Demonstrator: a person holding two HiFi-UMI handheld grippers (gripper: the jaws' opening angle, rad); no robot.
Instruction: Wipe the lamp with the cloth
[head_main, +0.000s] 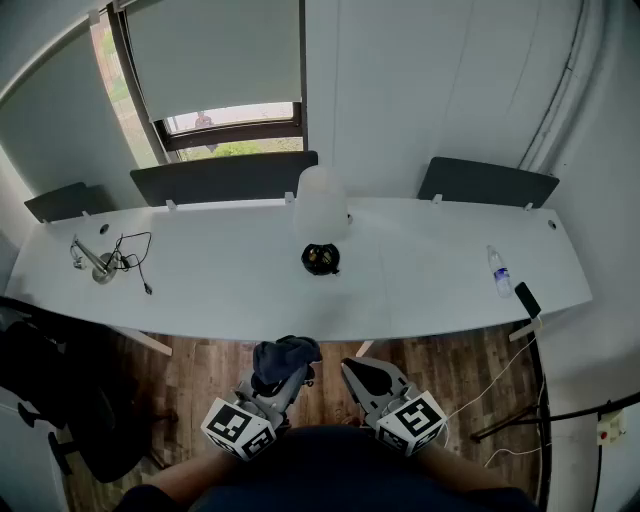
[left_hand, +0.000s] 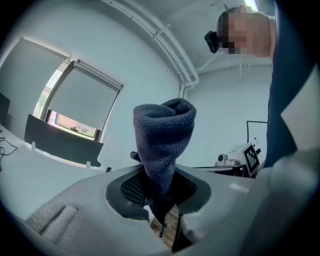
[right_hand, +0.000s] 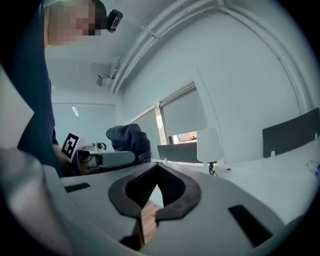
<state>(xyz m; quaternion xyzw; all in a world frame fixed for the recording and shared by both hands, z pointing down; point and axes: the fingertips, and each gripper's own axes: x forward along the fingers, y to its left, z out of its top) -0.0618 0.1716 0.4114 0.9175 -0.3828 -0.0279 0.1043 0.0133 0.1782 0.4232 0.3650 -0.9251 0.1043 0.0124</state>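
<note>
Short of the long white table (head_main: 220, 290), the left gripper (head_main: 283, 378) pinches a bunched dark blue knitted cloth (left_hand: 163, 140); the right gripper (head_main: 370, 375) is closed, empty. The white-shaded lamp (head_main: 320, 203) stands mid-table, well apart. A good wipe likely leads with the cloth's free end, pressing lightly.

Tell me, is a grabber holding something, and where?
The left gripper pinches the dark cloth by its lower end; the rest bunches above the jaws. The right gripper is shut on nothing.
</note>
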